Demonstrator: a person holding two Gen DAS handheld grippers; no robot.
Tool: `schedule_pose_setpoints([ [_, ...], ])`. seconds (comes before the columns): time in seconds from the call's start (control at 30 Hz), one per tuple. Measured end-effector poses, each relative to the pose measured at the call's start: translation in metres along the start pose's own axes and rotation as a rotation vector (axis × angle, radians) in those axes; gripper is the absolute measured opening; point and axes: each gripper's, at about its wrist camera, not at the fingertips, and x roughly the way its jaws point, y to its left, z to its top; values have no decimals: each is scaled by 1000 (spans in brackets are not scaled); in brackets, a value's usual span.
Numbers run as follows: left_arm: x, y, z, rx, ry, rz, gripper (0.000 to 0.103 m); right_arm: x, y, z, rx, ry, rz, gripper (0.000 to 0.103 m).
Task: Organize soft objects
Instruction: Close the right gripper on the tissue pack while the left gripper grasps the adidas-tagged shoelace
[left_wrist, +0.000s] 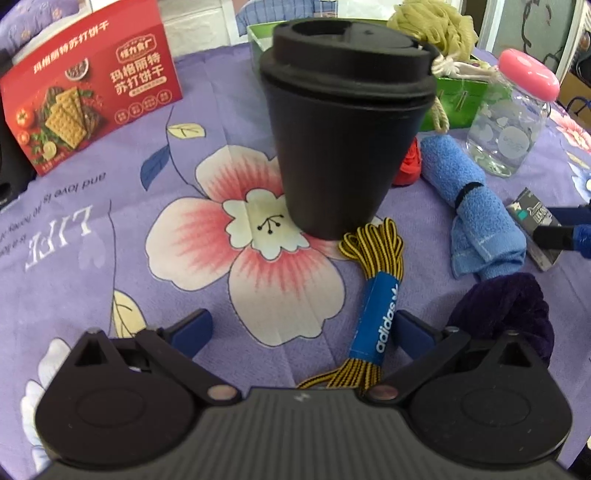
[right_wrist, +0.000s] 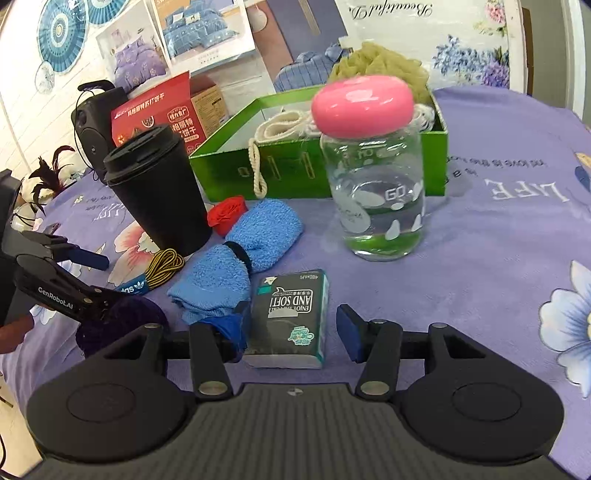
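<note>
A dark tissue pack (right_wrist: 291, 317) lies on the purple cloth between the open fingers of my right gripper (right_wrist: 293, 330); the left pad touches its side. The pack also shows in the left wrist view (left_wrist: 535, 229), with the right gripper (left_wrist: 565, 227) around it. A rolled blue towel (right_wrist: 240, 254) lies just left of it, also in the left wrist view (left_wrist: 469, 210). My left gripper (left_wrist: 303, 328) is open, low over the cloth, around a bundle of yellow-black shoelaces (left_wrist: 373, 291) with a blue band. A purple velvet scrunchie (left_wrist: 506, 306) sits by its right finger. A red fabric rose (right_wrist: 227, 214) lies behind the towel.
A green box (right_wrist: 321, 162) at the back holds a green mesh sponge (right_wrist: 380, 62) and a cream rope. A black lidded cup (left_wrist: 343, 125) stands in front of my left gripper. A glass jar with a pink lid (right_wrist: 373, 173) and a red cracker box (left_wrist: 88, 85) stand nearby.
</note>
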Motion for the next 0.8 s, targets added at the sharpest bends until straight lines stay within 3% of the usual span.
schedule_pose_setpoints([
  [0.23, 0, -1, 2, 7, -12, 18, 103, 9, 11, -4, -100, 17, -42, 37],
  [0.4, -5, 8, -5, 5, 1, 96, 103, -2, -3, -8, -106, -1, -128, 37],
  [0.5, -10, 12, -8, 10, 0, 132, 103, -5, -8, -8, -98, 3, -130, 37],
  [0.63, -10, 2, -4, 53, -17, 59, 103, -1, -2, -6, -107, 0, -108, 38],
  [0.8, 0, -13, 1, 136, -32, 35, 103, 4, 2, -12, -158, -1, -122, 38],
])
